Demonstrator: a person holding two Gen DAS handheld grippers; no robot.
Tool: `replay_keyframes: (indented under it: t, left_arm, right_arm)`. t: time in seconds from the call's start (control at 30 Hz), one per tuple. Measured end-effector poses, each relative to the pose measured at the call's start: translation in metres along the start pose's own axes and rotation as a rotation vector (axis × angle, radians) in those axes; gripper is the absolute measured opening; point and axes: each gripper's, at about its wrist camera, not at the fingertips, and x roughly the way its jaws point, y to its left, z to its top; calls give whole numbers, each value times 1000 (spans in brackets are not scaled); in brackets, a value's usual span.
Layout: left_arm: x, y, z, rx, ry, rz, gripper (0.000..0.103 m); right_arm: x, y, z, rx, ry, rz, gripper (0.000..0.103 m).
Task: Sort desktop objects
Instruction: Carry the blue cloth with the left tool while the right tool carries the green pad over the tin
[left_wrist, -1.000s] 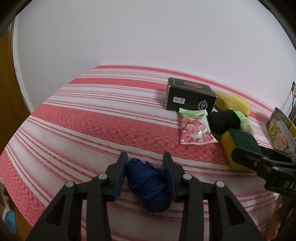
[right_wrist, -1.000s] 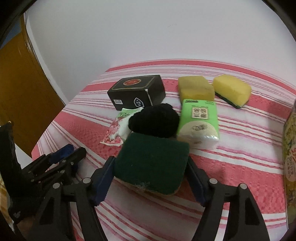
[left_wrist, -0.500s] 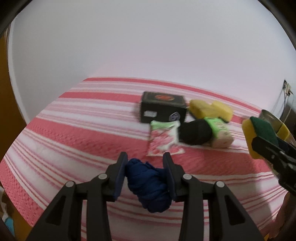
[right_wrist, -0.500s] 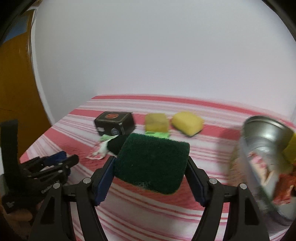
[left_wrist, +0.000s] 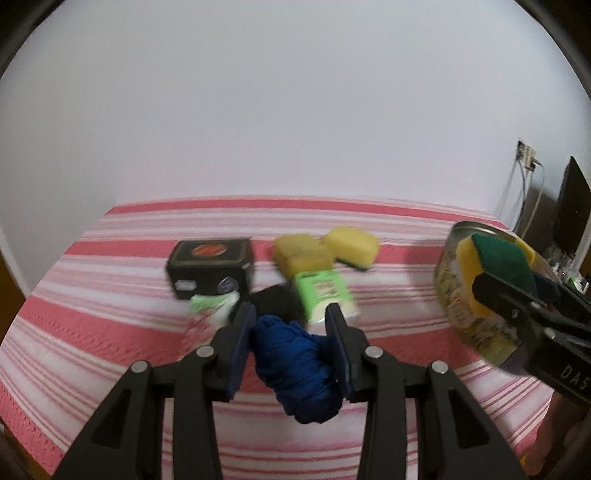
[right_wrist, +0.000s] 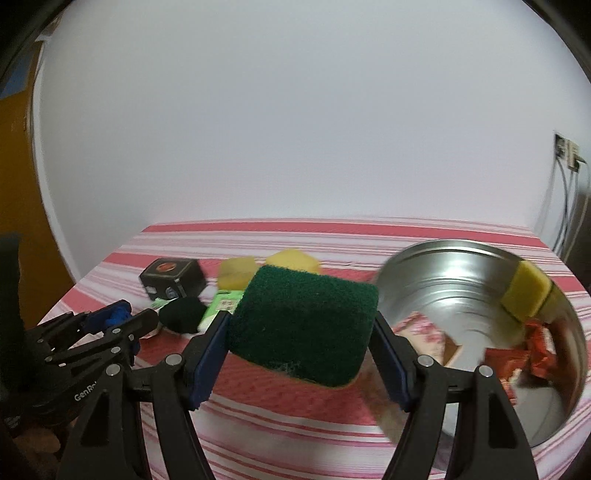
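My left gripper is shut on a dark blue cloth bundle, held above the red striped tablecloth. My right gripper is shut on a green-topped yellow sponge, held just left of a round metal tin. The tin holds another yellow sponge and red snack packets. In the left wrist view the right gripper and its sponge are in front of the tin.
On the cloth lie a black box, two yellow sponges, a green tissue pack, a black cloth ball and a candy bag. Cables and a wall socket are at the right.
Both grippers have risen and swung right with their loads. The right gripper's sponge has come beside the tin's open mouth; the pile of objects now lies farther off.
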Motion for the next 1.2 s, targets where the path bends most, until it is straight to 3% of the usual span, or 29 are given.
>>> replay_keyframes:
  t: [0.37, 1.2]
  left_arm:
    - [2, -64, 21, 89, -62, -102, 39]
    - [20, -172, 40, 140, -52, -305, 39]
  right_arm:
    - [-26, -55, 11, 52, -56, -121, 75]
    - [-56, -176, 16, 178, -132, -406, 75]
